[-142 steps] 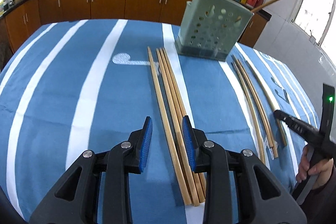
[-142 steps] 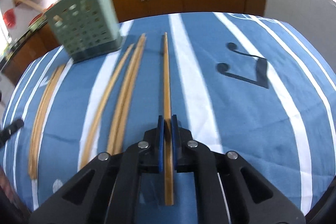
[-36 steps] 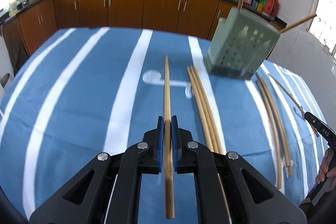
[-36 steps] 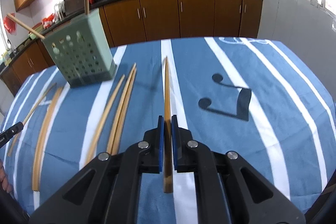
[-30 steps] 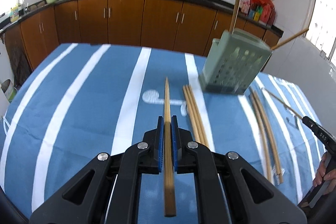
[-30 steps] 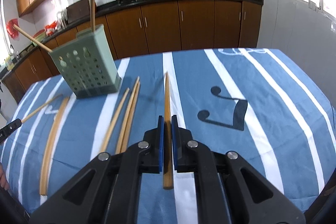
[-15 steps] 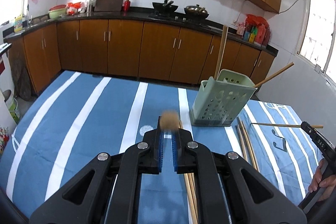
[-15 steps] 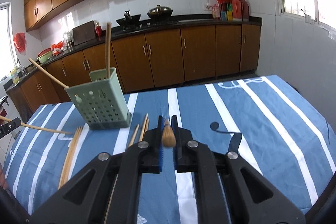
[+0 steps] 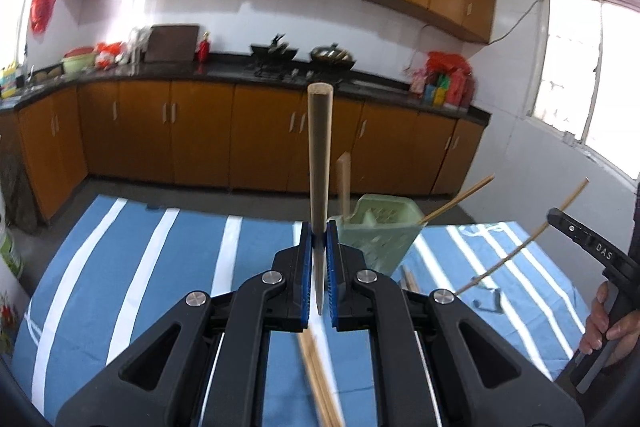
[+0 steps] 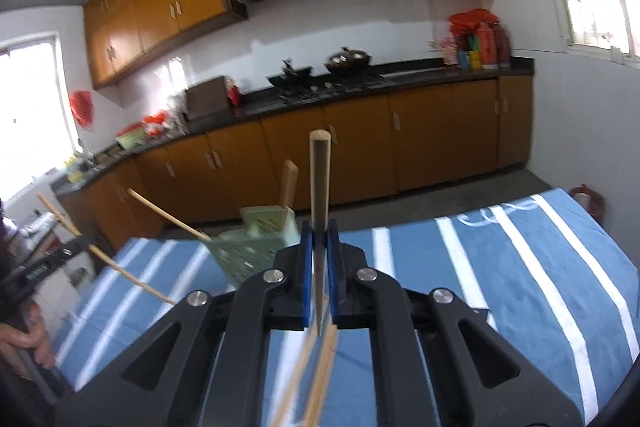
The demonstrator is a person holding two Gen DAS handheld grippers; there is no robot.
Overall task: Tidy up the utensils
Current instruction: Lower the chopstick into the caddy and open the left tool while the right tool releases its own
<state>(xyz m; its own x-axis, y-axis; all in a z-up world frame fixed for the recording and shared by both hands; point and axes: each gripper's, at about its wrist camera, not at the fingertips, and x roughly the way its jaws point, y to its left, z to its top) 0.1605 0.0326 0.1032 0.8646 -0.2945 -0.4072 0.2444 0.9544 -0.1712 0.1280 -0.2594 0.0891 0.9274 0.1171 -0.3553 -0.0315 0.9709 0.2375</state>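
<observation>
My left gripper (image 9: 319, 239) is shut on a wooden chopstick (image 9: 319, 163), held high over the table with its blunt end up. My right gripper (image 10: 319, 239) is shut on another chopstick (image 10: 319, 195) in the same way. The green perforated holder (image 9: 376, 231) stands just beyond and right of the left gripper; in the right wrist view the holder (image 10: 256, 243) is to the left. It holds one upright and one slanted chopstick. Loose chopsticks (image 9: 320, 383) lie on the cloth under the left gripper, and others (image 10: 316, 379) under the right gripper.
The table has a blue cloth with white stripes (image 9: 160, 267). A person's hand (image 9: 612, 323) grips the right tool at the far right of the left wrist view. Brown kitchen cabinets (image 9: 200, 131) and a dark worktop run behind the table.
Both grippers have risen with their chopsticks and tipped up. The chopsticks, seen end-on half a second ago, now stand upright in view. The table and holder sit lower in both views.
</observation>
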